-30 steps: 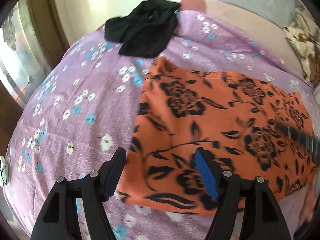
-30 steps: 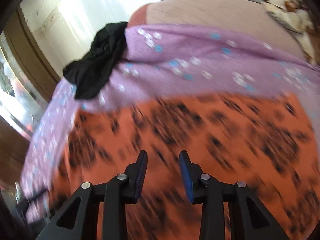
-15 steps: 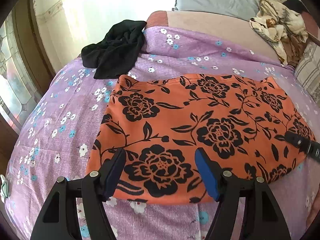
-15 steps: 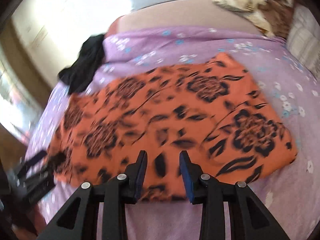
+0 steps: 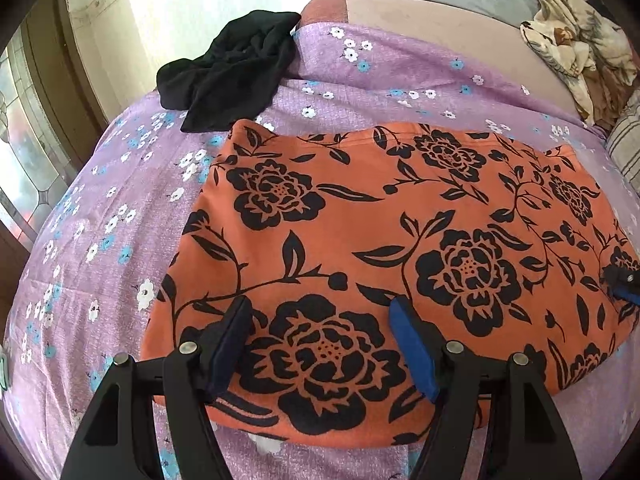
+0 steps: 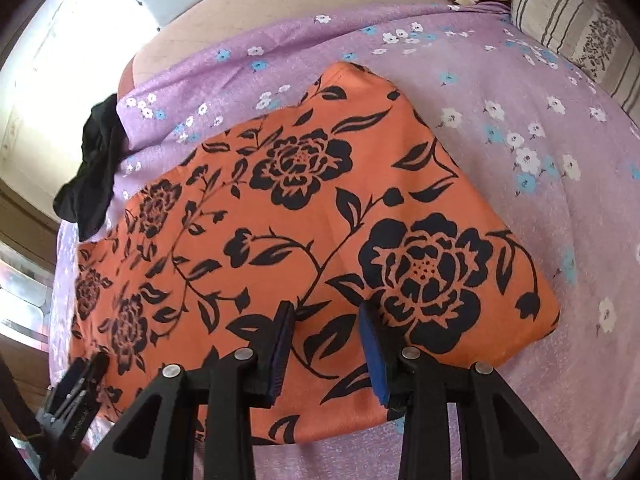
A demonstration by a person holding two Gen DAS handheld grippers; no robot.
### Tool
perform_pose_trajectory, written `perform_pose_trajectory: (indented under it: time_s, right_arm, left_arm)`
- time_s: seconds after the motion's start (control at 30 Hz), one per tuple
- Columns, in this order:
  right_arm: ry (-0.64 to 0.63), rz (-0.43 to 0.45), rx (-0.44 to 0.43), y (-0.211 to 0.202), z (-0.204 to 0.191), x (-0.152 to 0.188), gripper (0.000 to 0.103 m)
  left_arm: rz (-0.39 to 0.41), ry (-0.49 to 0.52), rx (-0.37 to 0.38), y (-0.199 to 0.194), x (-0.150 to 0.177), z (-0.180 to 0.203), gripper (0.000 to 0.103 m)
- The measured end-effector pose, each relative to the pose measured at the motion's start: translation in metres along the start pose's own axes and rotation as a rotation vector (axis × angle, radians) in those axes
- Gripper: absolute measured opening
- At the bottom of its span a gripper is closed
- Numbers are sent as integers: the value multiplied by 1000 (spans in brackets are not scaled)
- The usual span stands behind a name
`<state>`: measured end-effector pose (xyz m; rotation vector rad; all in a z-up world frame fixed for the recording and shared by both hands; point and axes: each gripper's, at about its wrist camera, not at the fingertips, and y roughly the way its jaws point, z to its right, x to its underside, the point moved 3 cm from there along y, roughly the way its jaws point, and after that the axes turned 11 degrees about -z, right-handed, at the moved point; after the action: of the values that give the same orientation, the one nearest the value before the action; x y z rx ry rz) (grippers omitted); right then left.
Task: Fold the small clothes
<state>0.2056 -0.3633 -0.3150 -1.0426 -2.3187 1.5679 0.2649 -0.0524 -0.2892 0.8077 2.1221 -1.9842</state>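
An orange cloth with black flowers lies spread flat on the purple flowered bedsheet; it also shows in the right wrist view. My left gripper is open and empty, low over the cloth's near left part. My right gripper is open and empty, over the cloth's near edge toward its right end. The right gripper's tip shows at the right edge of the left wrist view. The left gripper shows at the lower left of the right wrist view.
A crumpled black garment lies at the far left corner of the bed, also in the right wrist view. A beige patterned cloth and a striped pillow sit at the far right. A window is to the left.
Both grippers have pulled back and steadied near the cloth's front edge. The right gripper swung right toward the cloth's right end. The cloth lies flat as before.
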Motion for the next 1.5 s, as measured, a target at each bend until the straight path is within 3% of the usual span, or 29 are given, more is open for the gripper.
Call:
perform_pose_trajectory:
  time_s: [0.17,0.27,0.33,0.43,0.57,0.6,0.73,0.83,0.87,0.9,0.93,1.07,1.13,1.23,1.37,1.5]
  right_arm:
    - [23,97,91,-19,17,-6,37]
    - [58,12,87,-1,33,-6,38]
    - [44,23,89,1,34,-6,37]
    - [30,20,103,0,32,-6,38]
    - [27,19,93,1,33,-4,40]
    - [25,19,82,1,33,-4,46]
    - [-18,19,82,3,27,-5,52]
    - [-12,38,59,-4,26,-4,52]
    - [-6,44,34,-8,27,-3,48]
    - [-4,57,17,-13,27,-3,35]
    - [-13,70,14,-17,26,-2,32]
    - [-37,57,-6,-17,21,1,29]
    - [-36,22,-7,-10,21,4,29]
    - [-52,1,21,-3,20,3,28]
    - [-19,9,-10,-8,22,2,28]
    - [-44,51,-48,-21,16,5,31]
  left_arm:
    - [-8,2,-6,4,0,1,73]
    - [-17,2,-10,7,-1,2,79]
    - [-17,5,-8,10,-1,2,90]
    - [-22,3,16,14,1,1,96]
    - [-60,25,41,16,0,2,98]
    - [-70,34,49,16,-1,2,99]
    - [-110,40,89,7,-7,-5,99]
    - [6,50,-15,-18,-12,-17,99]
    - [42,43,-50,-25,-14,-24,99]
    - [55,31,-64,-28,-14,-30,99]
    - [54,6,-66,-28,-15,-39,99]
    - [-92,-66,-29,6,-9,-59,98]
    - [-167,-59,3,25,-4,-54,91]
    - [-167,-94,33,24,-6,-54,87]
    - [-120,-75,-1,8,-6,-51,78]
    - [-17,-53,-22,-17,-10,-47,78]
